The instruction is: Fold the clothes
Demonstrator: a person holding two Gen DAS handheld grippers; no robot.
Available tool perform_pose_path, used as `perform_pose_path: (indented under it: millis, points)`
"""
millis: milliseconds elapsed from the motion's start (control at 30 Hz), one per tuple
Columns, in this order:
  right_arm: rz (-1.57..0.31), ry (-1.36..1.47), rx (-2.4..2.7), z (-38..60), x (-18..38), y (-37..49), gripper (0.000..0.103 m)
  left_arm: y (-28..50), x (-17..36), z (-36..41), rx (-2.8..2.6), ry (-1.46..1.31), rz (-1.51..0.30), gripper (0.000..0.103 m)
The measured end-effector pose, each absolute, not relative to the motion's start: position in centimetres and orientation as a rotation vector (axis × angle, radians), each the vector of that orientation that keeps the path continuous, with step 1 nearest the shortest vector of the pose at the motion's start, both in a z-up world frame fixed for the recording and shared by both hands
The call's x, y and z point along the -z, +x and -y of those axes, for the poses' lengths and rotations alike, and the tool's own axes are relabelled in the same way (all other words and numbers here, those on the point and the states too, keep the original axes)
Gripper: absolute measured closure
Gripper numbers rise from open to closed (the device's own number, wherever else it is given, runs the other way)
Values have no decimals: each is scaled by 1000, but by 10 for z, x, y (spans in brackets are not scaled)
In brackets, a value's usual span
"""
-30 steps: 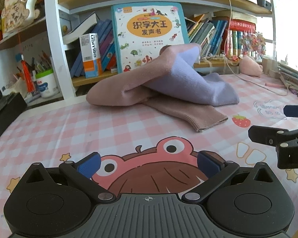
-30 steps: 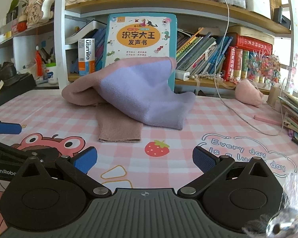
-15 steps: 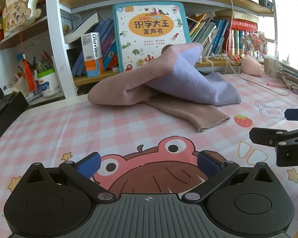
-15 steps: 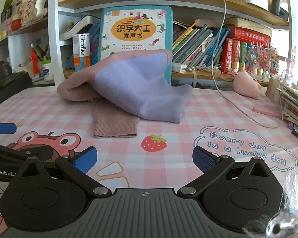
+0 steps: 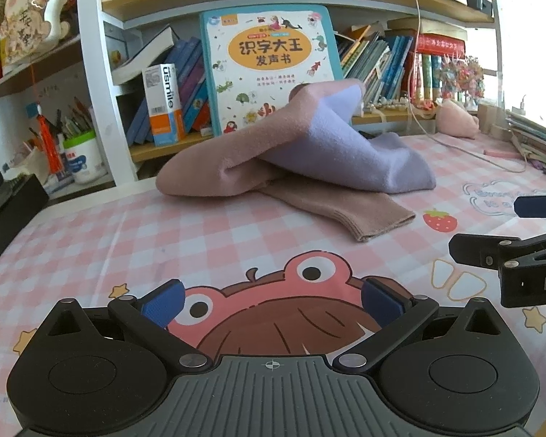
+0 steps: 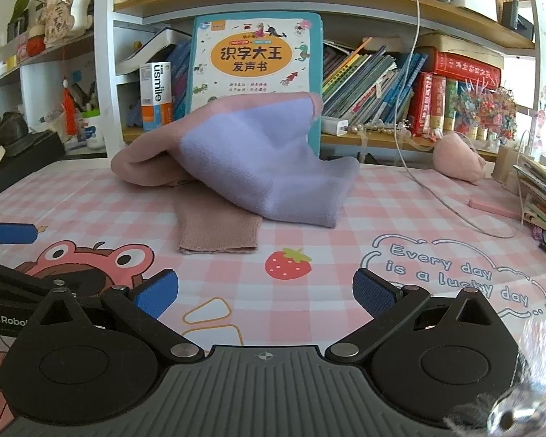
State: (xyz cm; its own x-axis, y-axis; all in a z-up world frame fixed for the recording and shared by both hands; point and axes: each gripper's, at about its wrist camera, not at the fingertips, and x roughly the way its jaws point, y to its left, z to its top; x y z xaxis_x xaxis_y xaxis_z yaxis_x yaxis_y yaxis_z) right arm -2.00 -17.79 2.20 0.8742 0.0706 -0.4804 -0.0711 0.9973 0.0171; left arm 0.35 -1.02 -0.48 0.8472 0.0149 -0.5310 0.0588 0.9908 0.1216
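Both tools are spread wide and hold nothing: the left tool (image 5: 271,300) sits at the bottom centre of the left wrist view, its blue pads (image 5: 162,302) well apart over the frog print, and the right tool (image 6: 265,296) sits likewise at the bottom centre of the right wrist view. The garment (image 5: 295,153), a pink and lavender knit, lies rumpled in the middle of both frames on the bench (image 5: 91,240), near the back edge in front of the upright picture book (image 5: 269,62) on the shelf. Its pink cuffed sleeve (image 6: 216,227) extends flat toward the cameras, beside the strawberry print (image 6: 288,264); the lavender part is humped up and draped over the pink part. Compared with the views one second ago, the garment appears slightly larger and lower in both frames, while its shape is unchanged. Judgement: both tools have advanced toward the garment without touching it, so no fold has been made; the step in hand is the approach. The next move probably calls for pinching the garment and spreading it flat. The humped fabric may drag or bunch if only one layer is caught.
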Motion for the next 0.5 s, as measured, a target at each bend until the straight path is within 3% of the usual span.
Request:
perform_pose_path:
  millis: [500]
  points:
    - [-561, 107, -144, 191, -16, -9, 0, 2, 4, 15, 46, 174, -572, 0]
